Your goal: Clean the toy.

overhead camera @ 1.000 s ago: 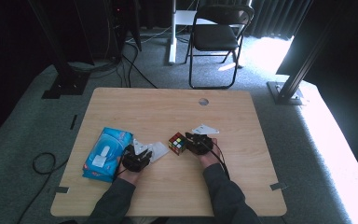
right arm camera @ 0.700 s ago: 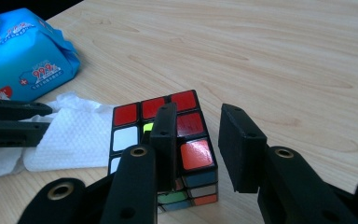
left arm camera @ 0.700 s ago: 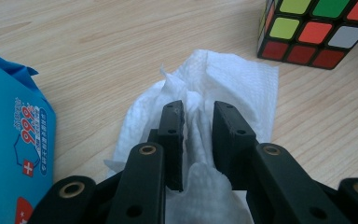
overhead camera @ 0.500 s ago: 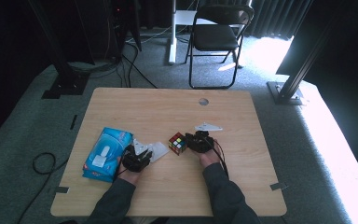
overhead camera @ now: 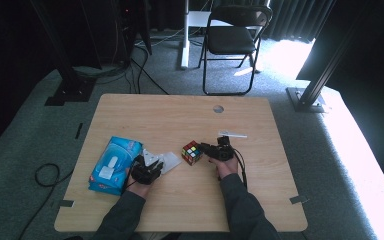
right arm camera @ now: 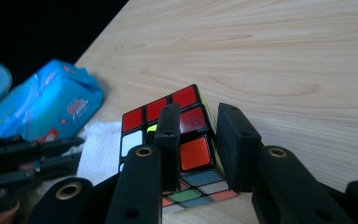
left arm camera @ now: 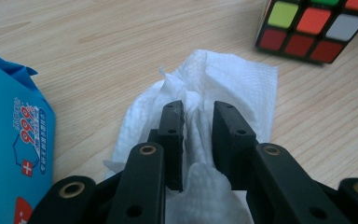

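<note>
My high view looks down and forward over the whole table (overhead camera: 180,115), my left gripper view sits close above the tissue (left arm camera: 223,88), my right gripper view hugs the cube (right arm camera: 186,140), both sharing cube and blue pack (right arm camera: 46,109)

L gripper (left arm camera: 198,116), black two-jaw tool, lay low at table level w/ jaws nearly together, pinched on something. R gripper (right arm camera: 198,135), same black build, jaws drawn close on an edge. Both forearms in dark sleeves, angled inward.
</note>
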Demonstrator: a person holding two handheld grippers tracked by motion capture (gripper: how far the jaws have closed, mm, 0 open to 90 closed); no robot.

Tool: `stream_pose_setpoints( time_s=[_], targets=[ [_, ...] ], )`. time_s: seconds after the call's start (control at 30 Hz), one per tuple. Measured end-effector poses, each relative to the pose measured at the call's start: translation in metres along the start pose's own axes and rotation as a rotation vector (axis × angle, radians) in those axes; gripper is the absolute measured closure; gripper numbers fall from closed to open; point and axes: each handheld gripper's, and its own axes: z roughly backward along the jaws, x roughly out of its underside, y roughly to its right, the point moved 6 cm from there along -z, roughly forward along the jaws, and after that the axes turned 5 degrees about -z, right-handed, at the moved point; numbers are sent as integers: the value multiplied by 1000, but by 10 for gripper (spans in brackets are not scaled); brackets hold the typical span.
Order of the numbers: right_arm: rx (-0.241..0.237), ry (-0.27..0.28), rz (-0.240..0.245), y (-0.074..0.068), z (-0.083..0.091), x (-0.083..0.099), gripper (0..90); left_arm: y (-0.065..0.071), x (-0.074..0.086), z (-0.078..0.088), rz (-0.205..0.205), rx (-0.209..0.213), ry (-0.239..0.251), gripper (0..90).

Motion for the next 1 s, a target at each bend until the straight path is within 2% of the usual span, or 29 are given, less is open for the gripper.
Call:
stream_pose_setpoints(
  time_s=[0.07,0.17,0.2,0.3,0.33,0.37,0.4,0.43,0.47,0.5,0.57,0.67,0.73,0.83,0.9,1.0],
  targets=[
    [11,6,0,3,2,-1,710,0,0,0,0,0,0,740],
    [49,8,39,4,6,-2,707,0,0,0,0,0,0,740],
    [46,9,31,5,6,-3,707,0,0,0,-1,-1,-1,740],
    [19,12,-24,8,7,-3,712,0,0,0,-2,-2,-2,740],
    [7,13,-42,9,7,-3,796,0,0,0,0,-1,-2,740],
    [7,13,-42,9,7,-3,796,0,0,0,0,-1,-2,740],
    [-24,35,-121,14,9,-6,834,0,0,0,0,-1,-1,740],
    [-29,39,-128,16,10,-7,847,0,0,0,0,0,0,740],
    [15,33,-111,19,10,-7,847,0,0,0,1,1,1,740],
    [67,13,-59,21,9,-4,816,0,0,0,1,1,1,740],
    [57,12,-55,21,9,0,768,0,0,-1,2,0,0,740],
    [85,33,-15,17,12,-1,718,0,0,-1,-2,-2,-1,740],
    [83,54,6,11,14,-5,694,0,0,-1,-1,-2,-2,739],
    [69,46,39,2,14,-5,659,0,0,-1,-1,-1,0,739],
    [79,29,61,0,11,-2,648,0,0,-1,-1,-1,0,739],
    [68,12,65,-2,7,1,630,0,0,-1,-1,0,1,739]
  ],
)
